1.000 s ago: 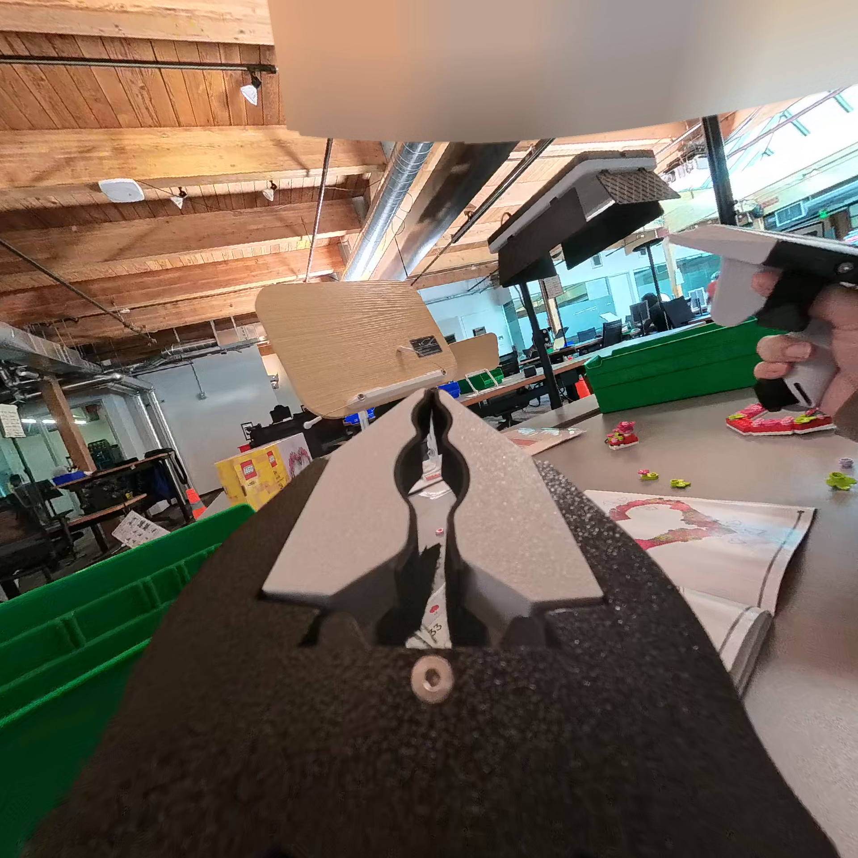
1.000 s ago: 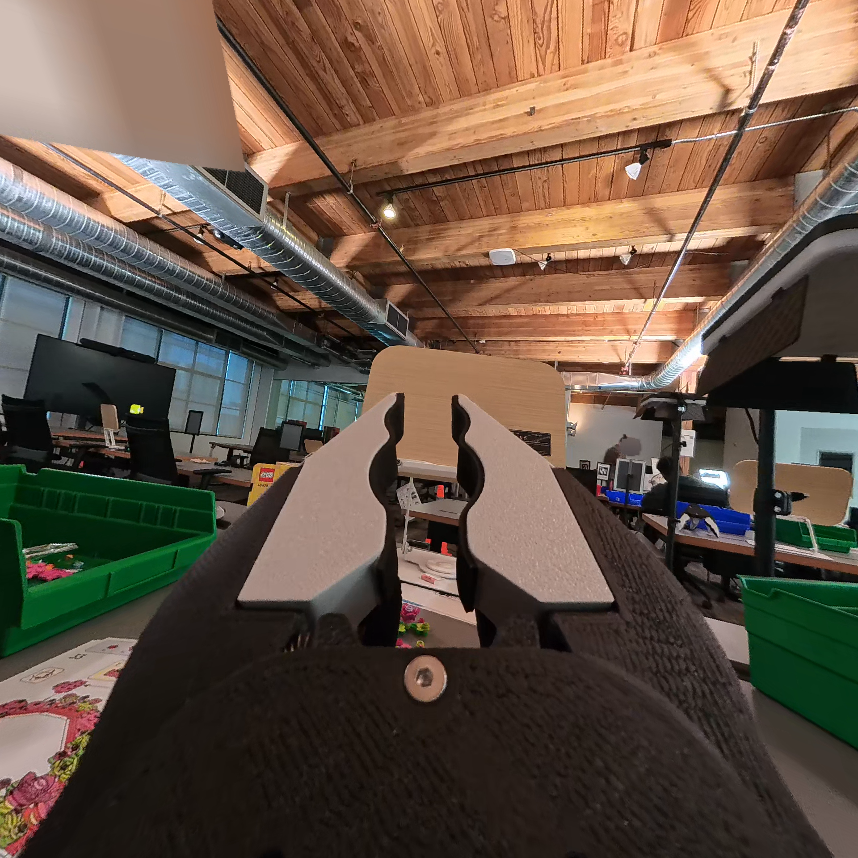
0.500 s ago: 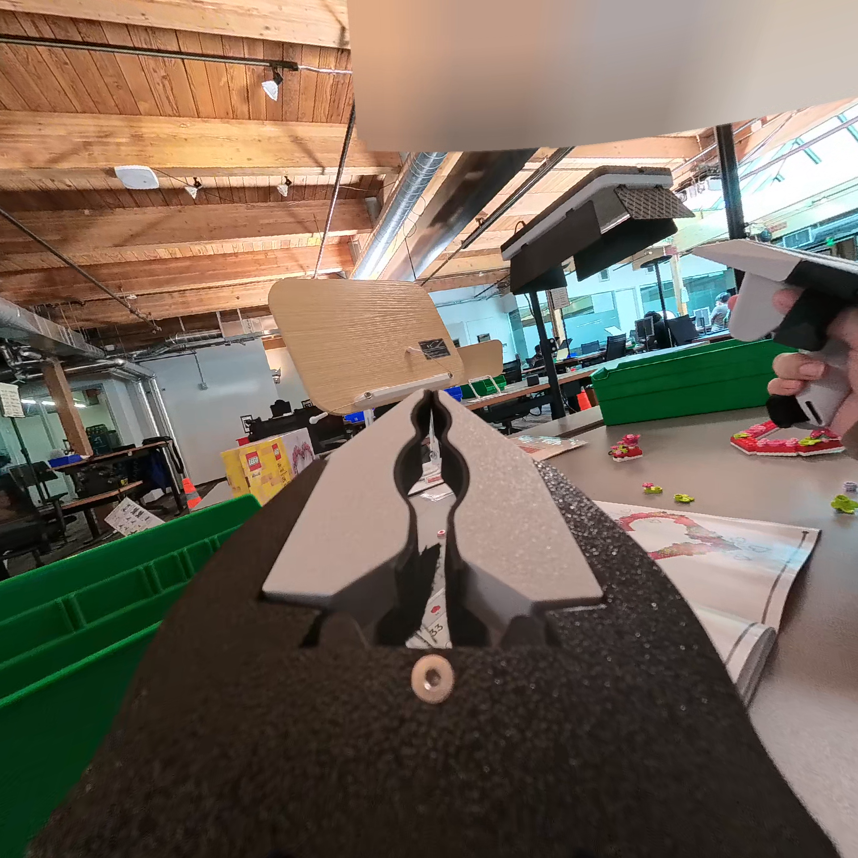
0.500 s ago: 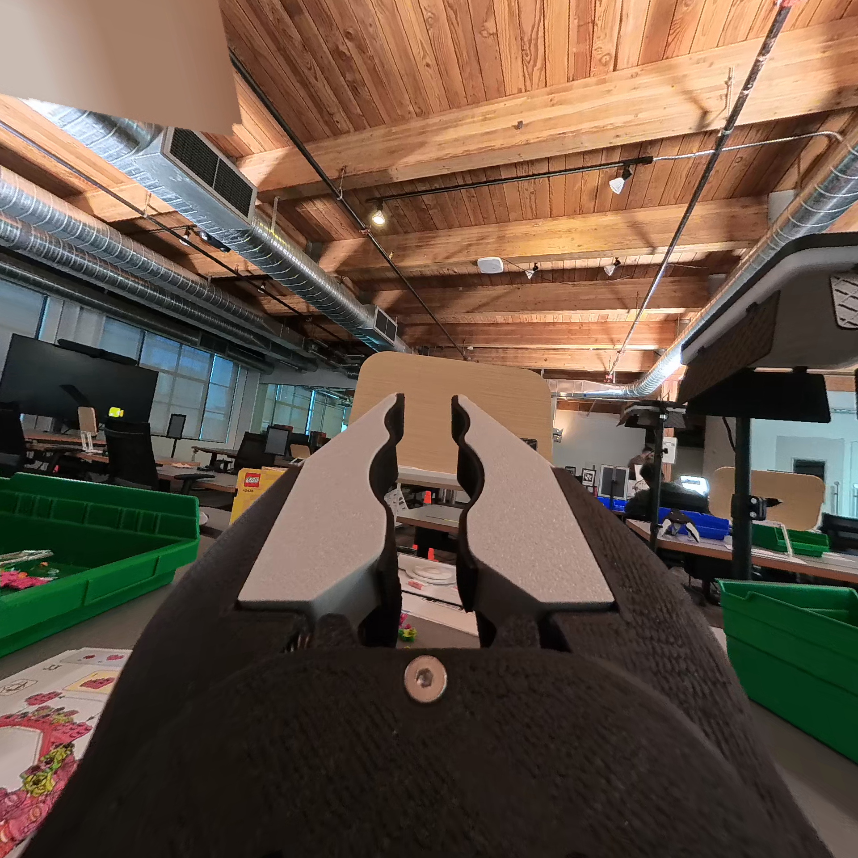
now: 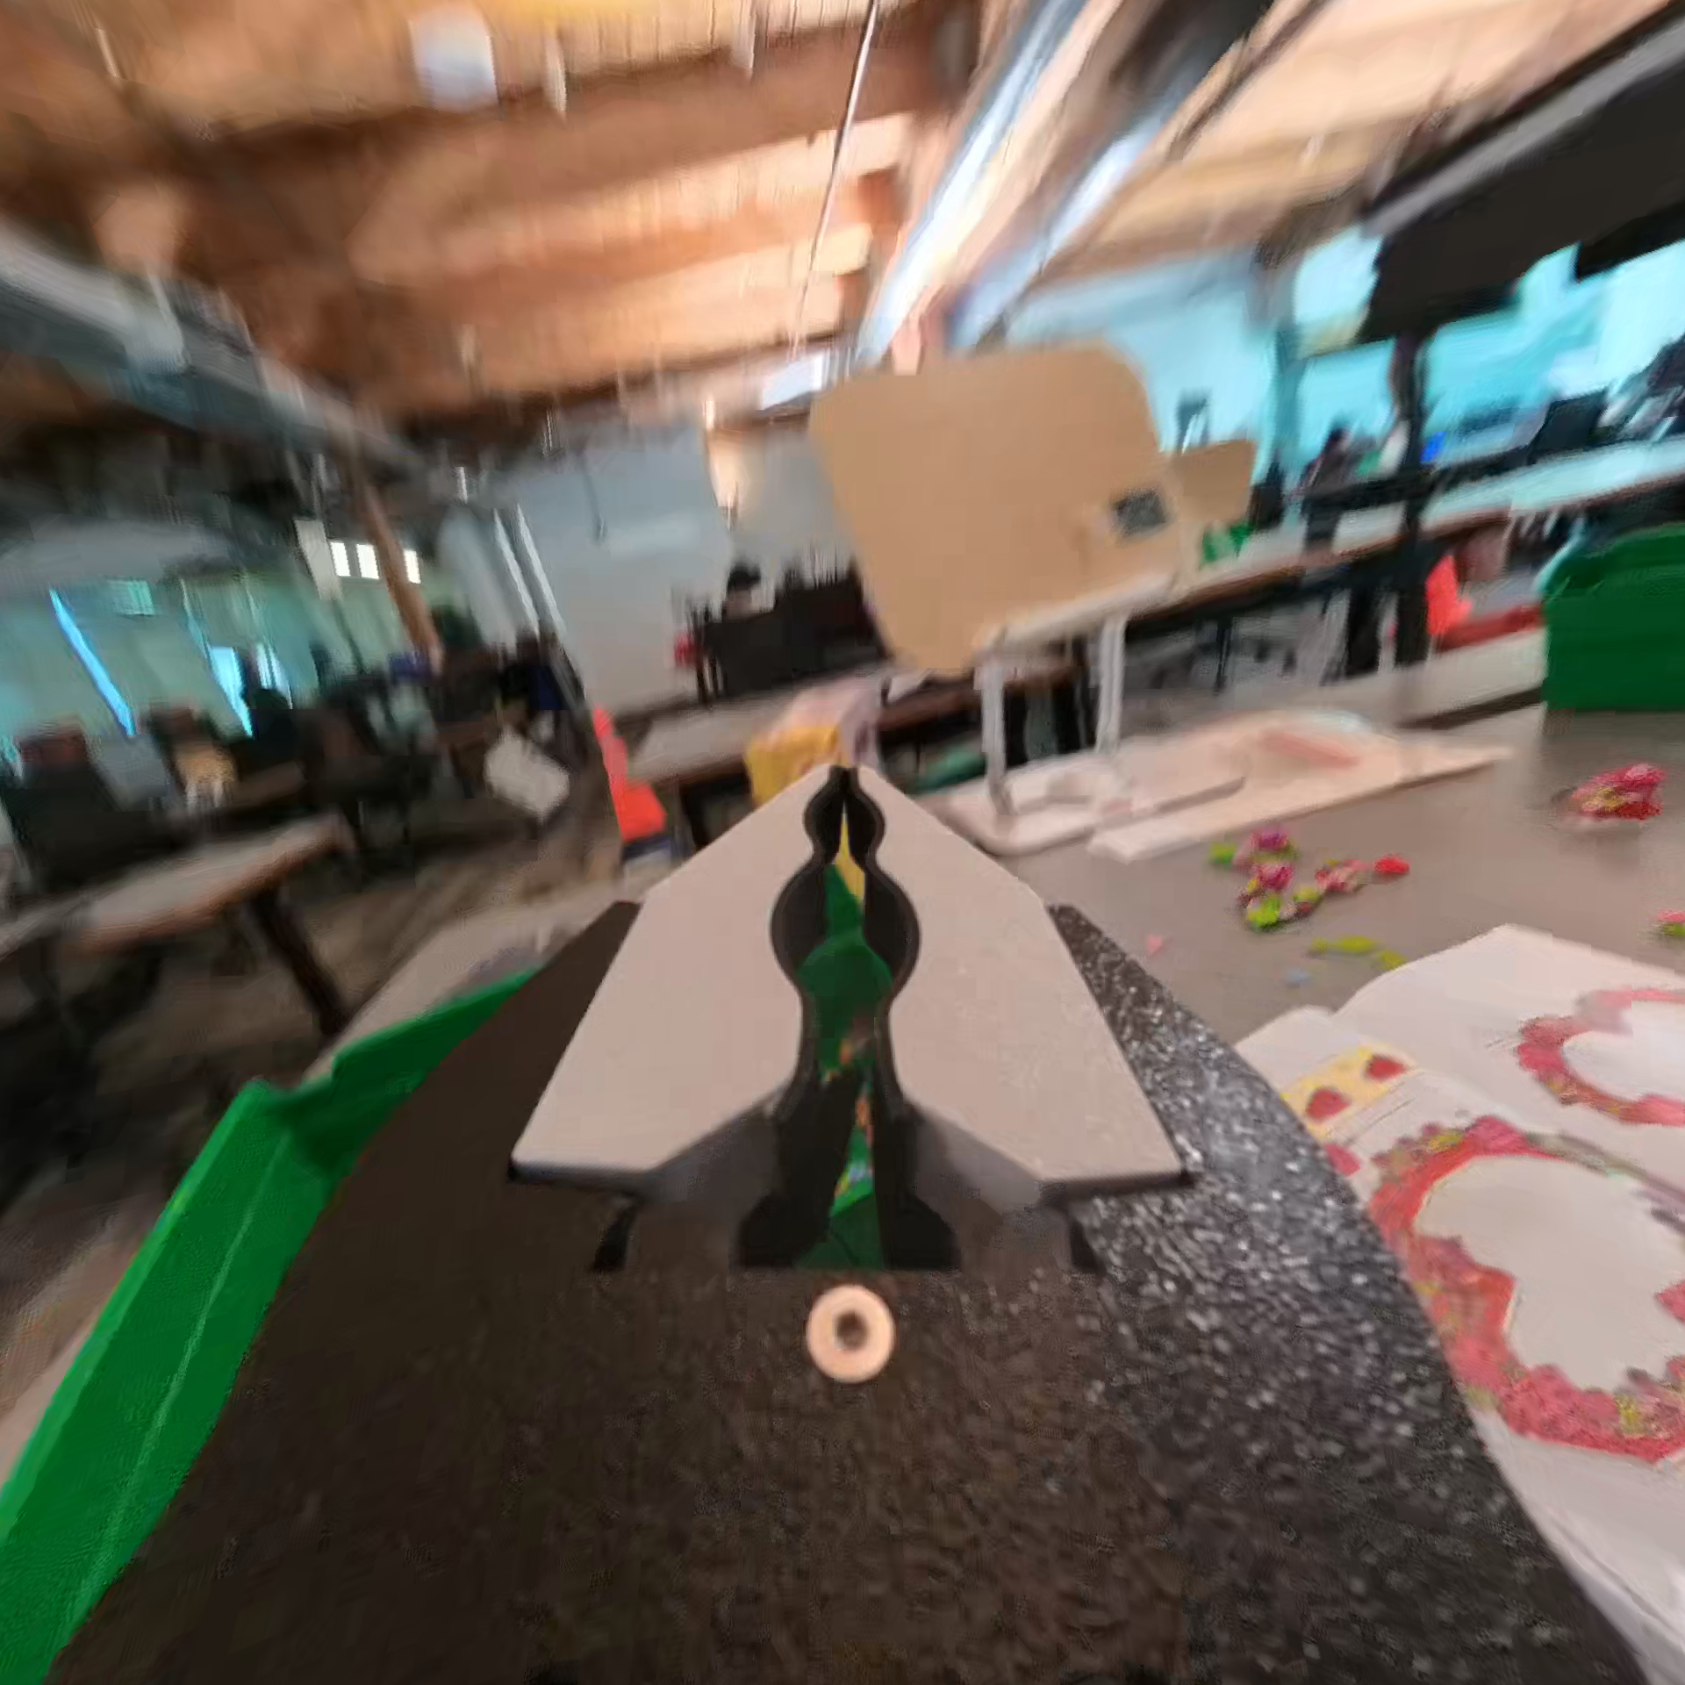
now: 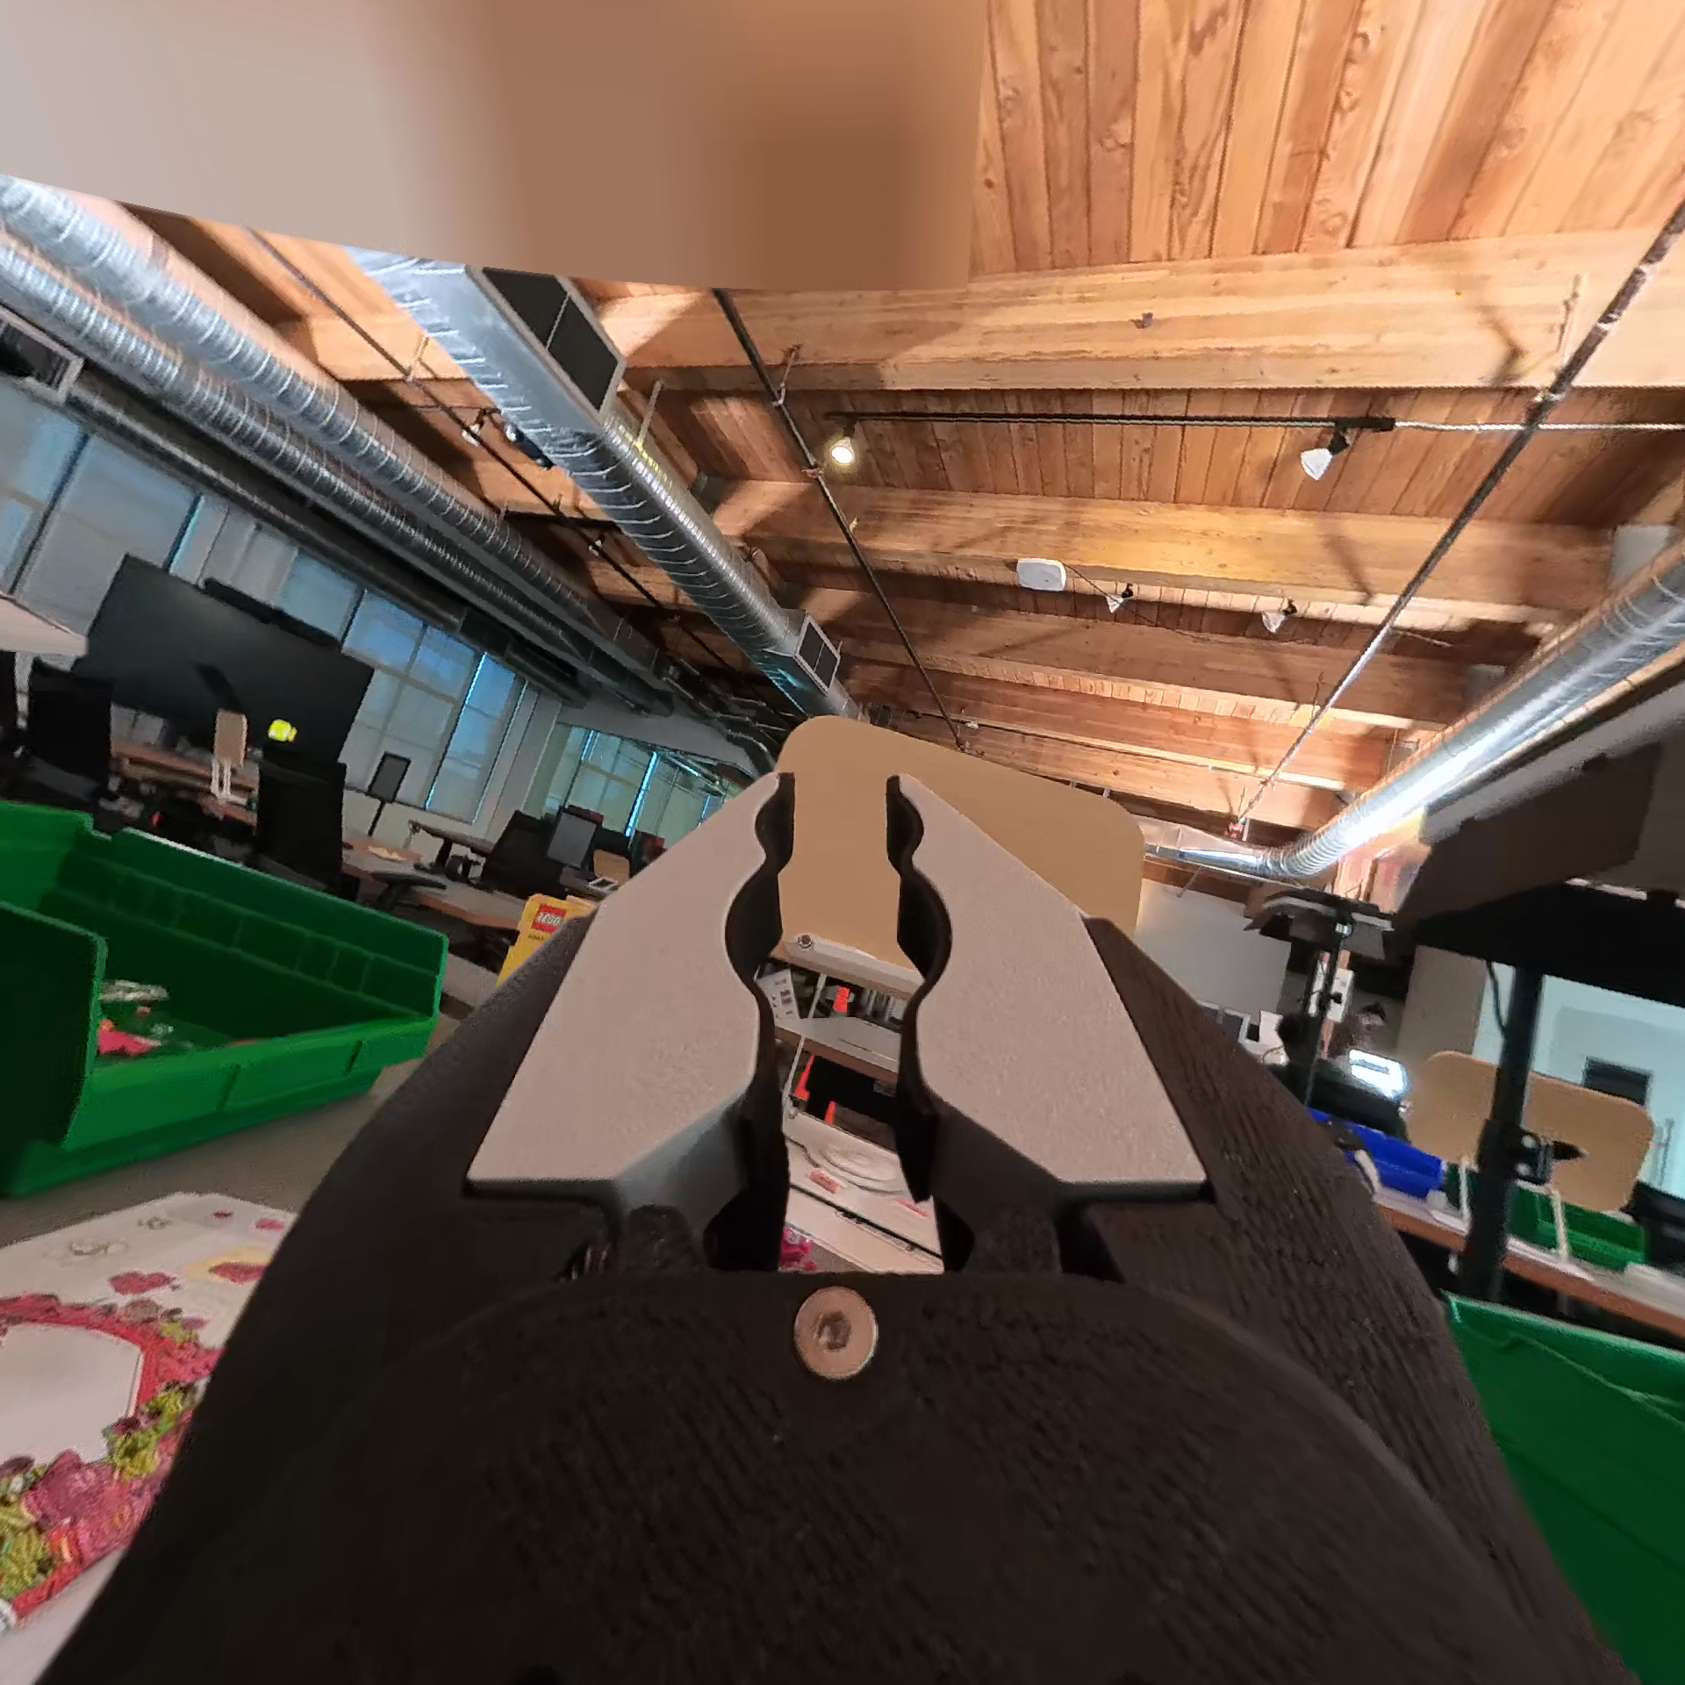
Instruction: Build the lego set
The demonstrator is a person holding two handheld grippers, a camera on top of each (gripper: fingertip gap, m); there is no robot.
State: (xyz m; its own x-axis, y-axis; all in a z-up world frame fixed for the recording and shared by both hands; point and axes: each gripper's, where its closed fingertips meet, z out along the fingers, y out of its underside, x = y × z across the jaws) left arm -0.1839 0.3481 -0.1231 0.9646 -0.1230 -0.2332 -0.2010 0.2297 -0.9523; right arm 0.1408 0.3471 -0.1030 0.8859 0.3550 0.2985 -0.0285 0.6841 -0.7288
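Observation:
My left gripper (image 5: 846,791) is shut and empty, its tips touching, held over the edge of a green bin (image 5: 164,1276); the left wrist view is blurred by motion. To its right lies the open instruction booklet (image 5: 1504,1185) with a red flower wreath picture. Small pink and green lego pieces (image 5: 1276,884) lie loose on the grey table beyond it. My right gripper (image 6: 839,793) is open with a narrow gap and empty, tilted up toward the ceiling. The booklet (image 6: 100,1322) shows at its lower left.
A green bin (image 6: 228,1030) with pink pieces stands at the left in the right wrist view, another green bin (image 6: 1596,1459) at the lower right. A wooden book stand (image 5: 985,511) and a yellow lego box (image 6: 552,921) stand at the table's far side. The grippers' ends are close to 35 cm from one another.
My left gripper has swung fast to the left and tilted down, over the green bin; the right gripper and hand have left its view. My right gripper has tilted further up.

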